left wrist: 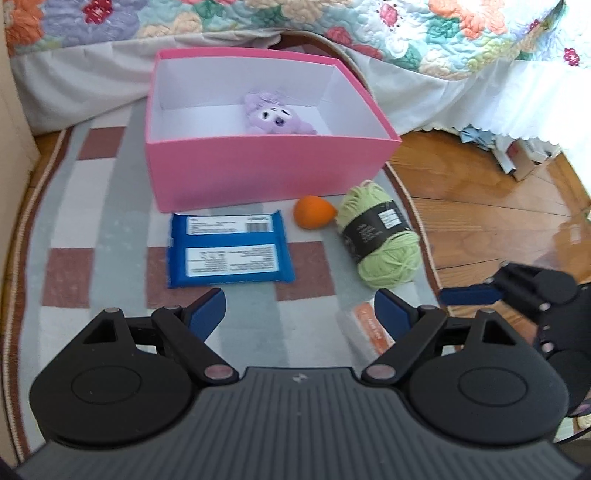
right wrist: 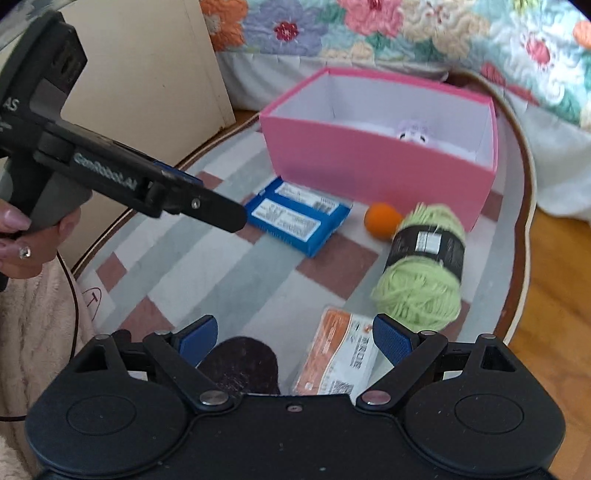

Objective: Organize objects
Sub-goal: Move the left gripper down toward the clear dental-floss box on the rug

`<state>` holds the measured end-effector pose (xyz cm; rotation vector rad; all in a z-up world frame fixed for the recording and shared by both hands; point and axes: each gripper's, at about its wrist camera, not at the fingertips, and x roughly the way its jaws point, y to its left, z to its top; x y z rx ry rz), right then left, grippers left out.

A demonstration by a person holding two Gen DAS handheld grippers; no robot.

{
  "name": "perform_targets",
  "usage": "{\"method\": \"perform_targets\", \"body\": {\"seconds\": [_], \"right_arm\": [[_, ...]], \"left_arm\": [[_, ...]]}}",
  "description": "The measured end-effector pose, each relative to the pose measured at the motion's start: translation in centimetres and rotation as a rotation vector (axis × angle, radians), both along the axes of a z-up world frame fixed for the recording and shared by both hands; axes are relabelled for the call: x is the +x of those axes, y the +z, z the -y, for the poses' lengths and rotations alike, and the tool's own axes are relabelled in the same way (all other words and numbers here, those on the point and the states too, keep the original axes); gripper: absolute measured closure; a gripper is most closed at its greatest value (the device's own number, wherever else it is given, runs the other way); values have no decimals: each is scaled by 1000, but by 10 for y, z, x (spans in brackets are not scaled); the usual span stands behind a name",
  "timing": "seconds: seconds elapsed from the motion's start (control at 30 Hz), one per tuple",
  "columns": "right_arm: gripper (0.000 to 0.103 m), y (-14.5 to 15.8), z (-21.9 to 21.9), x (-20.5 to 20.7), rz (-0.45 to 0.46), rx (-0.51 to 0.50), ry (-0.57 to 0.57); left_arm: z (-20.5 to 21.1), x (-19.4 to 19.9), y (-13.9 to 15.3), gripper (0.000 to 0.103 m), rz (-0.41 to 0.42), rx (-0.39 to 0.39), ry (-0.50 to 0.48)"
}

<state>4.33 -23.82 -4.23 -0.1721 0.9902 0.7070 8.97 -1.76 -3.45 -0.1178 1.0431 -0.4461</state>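
A pink box [left wrist: 258, 173] [right wrist: 369, 166] stands on the rug with a purple plush toy [left wrist: 275, 118] [right wrist: 412, 133] inside. In front of it lie a blue wipes pack [left wrist: 229, 251] [right wrist: 299, 218], an orange ball [left wrist: 314, 212] [right wrist: 382, 218], a green yarn skein [left wrist: 384, 236] [right wrist: 424, 269] and an orange-and-white packet [left wrist: 369, 328] [right wrist: 340, 354]. My left gripper [left wrist: 299, 314] hangs open just short of the blue pack, nothing between its fingers. My right gripper [right wrist: 295, 339] is open over the orange packet, apart from it. The left gripper's body [right wrist: 129, 177] shows at the left of the right wrist view.
A checked rug [left wrist: 110, 236] covers the floor, with wooden floor [left wrist: 498, 206] to the right. A bed with a floral quilt [left wrist: 369, 26] lies behind the box. A beige cabinet side [right wrist: 147, 74] stands at the left. A dark slipper toe [right wrist: 240, 362] sits under my right gripper.
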Motion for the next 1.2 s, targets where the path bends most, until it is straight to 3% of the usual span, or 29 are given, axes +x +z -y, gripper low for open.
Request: {"method": "perform_targets", "body": {"seconds": [0.17,0.33,0.47,0.63,0.83,0.9,1.0,1.2], "right_arm": [[10,-21,-4,3,2,-27,-36],[10,-48,-14,2,29,-127,-56],[10,-58,-14,0,19,-143,-32],[10,-72,-10,3,-12,-154,-58],[11,-87,-4,4,-36,-165,-109],[15,-87,-3,2,-20,-160,-110],[30,-88,-4,0,-5,-160,-94],[31,-87,-9,-4,30,-180,-49]], "left_arm": [[15,0,-17,16,-32,-39,-48],[25,-1,-39,17,-81,-36,-72],[29,2,-53,23,-118,-66,-81],[37,4,-65,23,-135,-94,-97],[47,1,-83,23,-214,-126,-109],[50,1,-85,29,-205,-108,-109],[50,3,-91,39,-219,-115,-99],[47,4,-92,49,-204,-139,-83]]}}
